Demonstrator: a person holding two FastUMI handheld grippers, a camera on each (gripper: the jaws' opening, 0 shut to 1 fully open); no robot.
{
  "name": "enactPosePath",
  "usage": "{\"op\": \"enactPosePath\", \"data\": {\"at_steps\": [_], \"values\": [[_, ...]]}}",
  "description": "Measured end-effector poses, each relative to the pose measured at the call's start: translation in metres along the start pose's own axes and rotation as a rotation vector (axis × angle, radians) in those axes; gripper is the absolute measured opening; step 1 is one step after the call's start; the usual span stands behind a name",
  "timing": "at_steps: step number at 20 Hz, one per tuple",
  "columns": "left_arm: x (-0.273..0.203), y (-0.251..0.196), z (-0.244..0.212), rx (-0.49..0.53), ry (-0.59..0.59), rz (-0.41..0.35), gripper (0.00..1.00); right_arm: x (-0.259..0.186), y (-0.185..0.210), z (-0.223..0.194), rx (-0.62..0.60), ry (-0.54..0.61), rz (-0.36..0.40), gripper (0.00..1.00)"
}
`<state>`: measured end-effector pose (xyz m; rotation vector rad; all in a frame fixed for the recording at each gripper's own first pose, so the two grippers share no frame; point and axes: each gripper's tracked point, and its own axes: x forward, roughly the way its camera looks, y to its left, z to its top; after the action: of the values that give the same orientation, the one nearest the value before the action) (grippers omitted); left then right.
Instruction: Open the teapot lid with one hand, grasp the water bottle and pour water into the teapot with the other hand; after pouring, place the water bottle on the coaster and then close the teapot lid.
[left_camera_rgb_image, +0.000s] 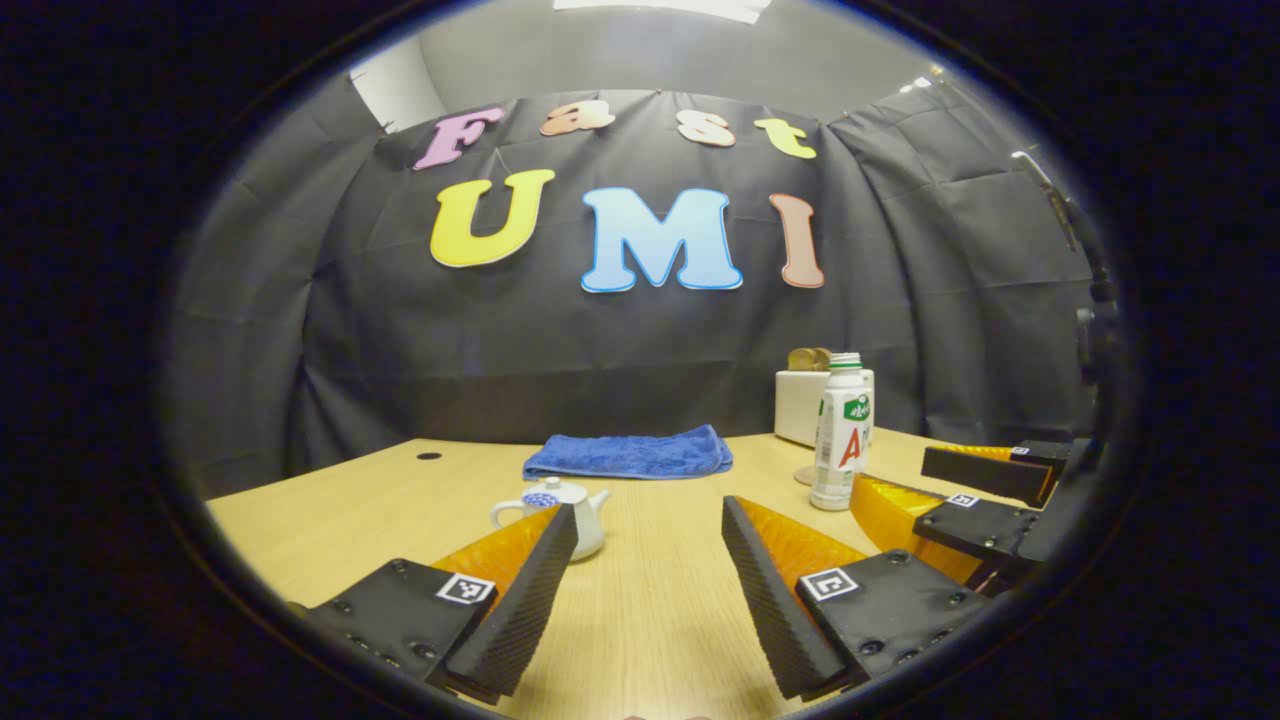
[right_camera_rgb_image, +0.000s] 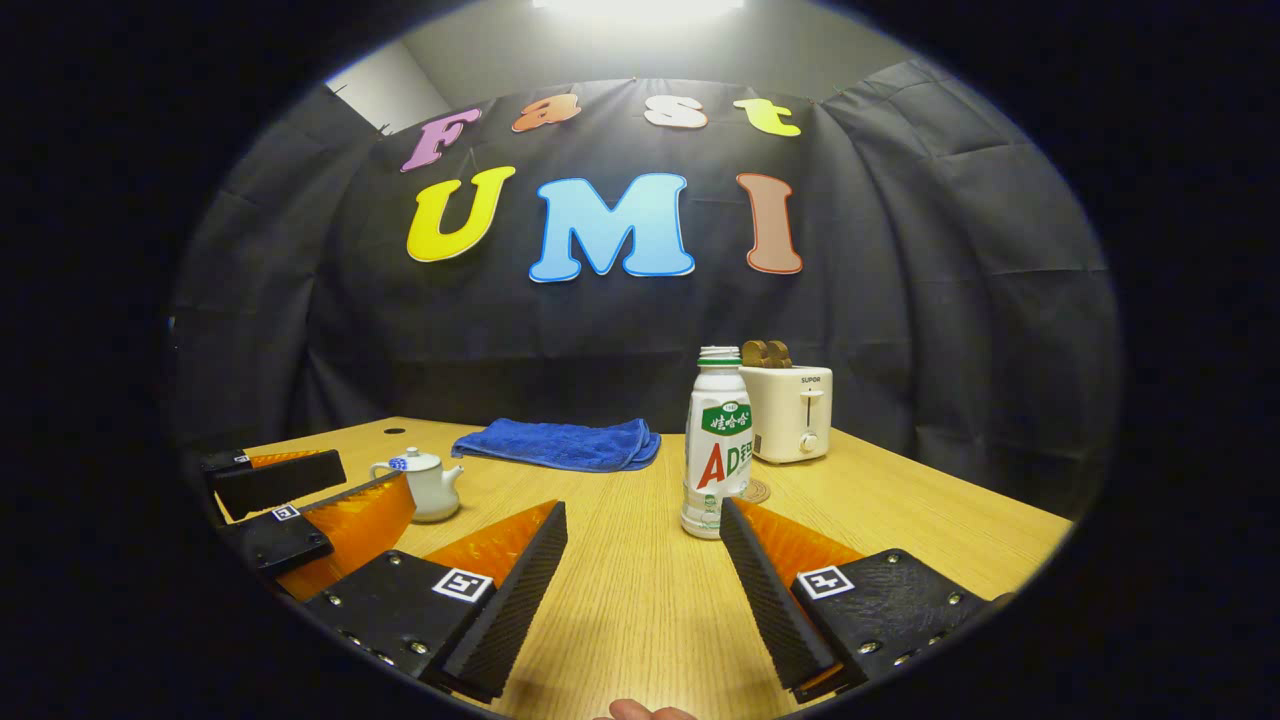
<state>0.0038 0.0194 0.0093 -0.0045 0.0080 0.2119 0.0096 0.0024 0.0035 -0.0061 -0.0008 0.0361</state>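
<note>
Nothing begun: lid (left_camera_rgb_image: 551, 489) on teapot (left_camera_rgb_image: 556, 512), lower left. Both grippers (left_camera_rgb_image: 648, 590) (right_camera_rgb_image: 643, 590) released, empty. Next: lift lid, grasp bottle (right_camera_rgb_image: 717, 443).

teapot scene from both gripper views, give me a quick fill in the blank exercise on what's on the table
1. The small white teapot with blue pattern has its lid ____.
2. The folded cloth lying behind the teapot is ____ in colour.
3. Behind the white plastic water bottle stands a cream ____.
4. The left tool and right tool both have their fingers ____.

Missing words: on; blue; toaster; open
</note>
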Motion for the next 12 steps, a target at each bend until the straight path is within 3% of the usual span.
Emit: {"op": "enactPosePath", "data": {"at_steps": [4, 8, 12], "values": [[-0.001, -0.001, 0.000, -0.001, 0.005, -0.004, 1.00, 0.000, 0.002, 0.001, -0.002, -0.007, 0.011, 0.95], [-0.002, -0.019, 0.003, -0.003, -0.002, -0.113, 1.00, -0.001, 0.003, 0.001, -0.004, -0.008, 0.022, 0.95], [-0.001, -0.016, 0.002, -0.003, -0.003, -0.095, 1.00, 0.000, 0.004, 0.001, -0.004, -0.007, 0.032, 0.95]]}}
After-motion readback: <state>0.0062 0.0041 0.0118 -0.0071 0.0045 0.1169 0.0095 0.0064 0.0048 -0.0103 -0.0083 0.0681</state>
